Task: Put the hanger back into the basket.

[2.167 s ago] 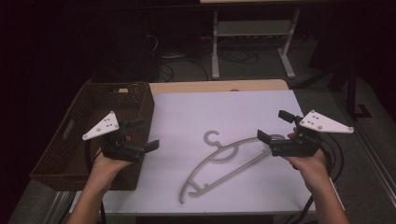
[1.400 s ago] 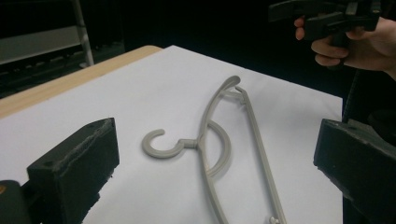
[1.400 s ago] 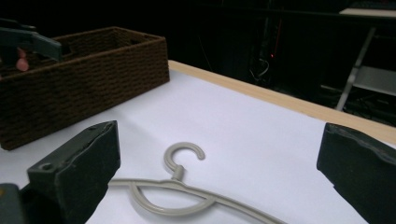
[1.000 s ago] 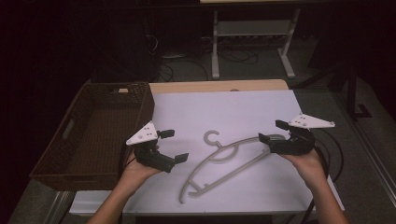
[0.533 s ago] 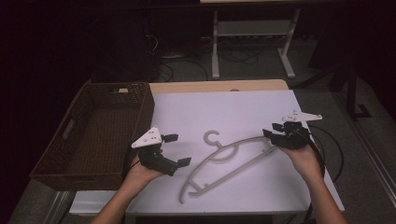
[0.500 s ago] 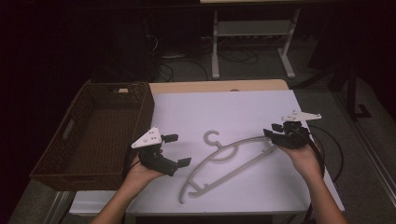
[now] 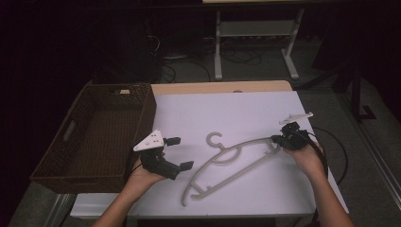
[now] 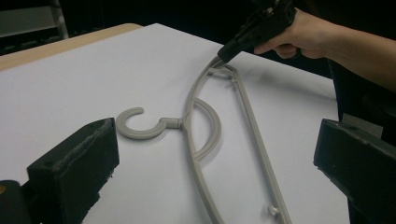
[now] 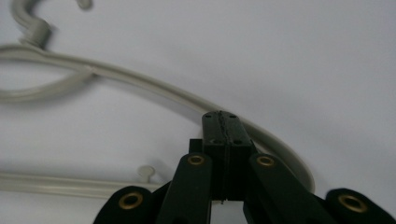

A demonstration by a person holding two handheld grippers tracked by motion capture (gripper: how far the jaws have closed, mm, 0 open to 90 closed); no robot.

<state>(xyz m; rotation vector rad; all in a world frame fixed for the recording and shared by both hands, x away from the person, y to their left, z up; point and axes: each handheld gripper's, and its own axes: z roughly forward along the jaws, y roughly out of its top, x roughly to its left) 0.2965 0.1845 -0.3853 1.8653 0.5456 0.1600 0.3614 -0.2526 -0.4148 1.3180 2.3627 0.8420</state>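
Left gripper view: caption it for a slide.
Grey hanger on the white table, right tool at its far end.

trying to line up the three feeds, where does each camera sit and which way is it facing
High view: above the person's side, looking forward and down on the white table, basket and hanger; both forearms and each hand-held gripper show.
Left gripper view: rides the left hand-held gripper, looking across the table along the hanger to the right hand-held gripper; own open jaws show.
Right gripper view: rides the right hand-held gripper, looking down at the hanger; own shut jaws show.
Shared: the hanger.
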